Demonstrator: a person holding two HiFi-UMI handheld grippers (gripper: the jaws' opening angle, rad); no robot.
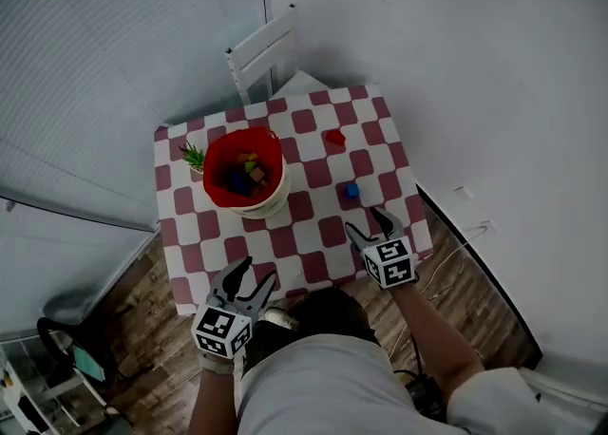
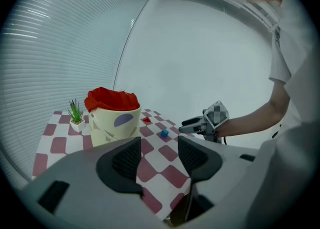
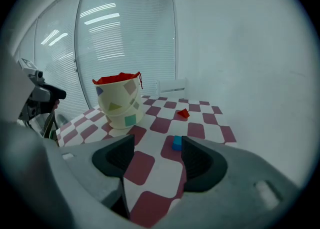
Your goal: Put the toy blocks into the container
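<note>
A cream bucket with a red liner (image 1: 245,177) stands on the checkered table (image 1: 313,234) and holds several coloured blocks. A small blue block (image 1: 351,191) lies on the table's right side, with a red block (image 1: 334,137) beyond it. My right gripper (image 1: 372,226) hovers open at the table's near right corner, short of the blue block (image 3: 177,143), nothing between its jaws. My left gripper (image 1: 251,280) is open over the table's front edge, empty. From it I see the bucket (image 2: 114,118), the blue block (image 2: 164,133) and the right gripper (image 2: 187,125).
A tiny potted plant (image 1: 194,156) stands left of the bucket. A white chair (image 1: 266,53) is at the table's far side. White walls close in behind and to the right, and wooden floor lies around the table.
</note>
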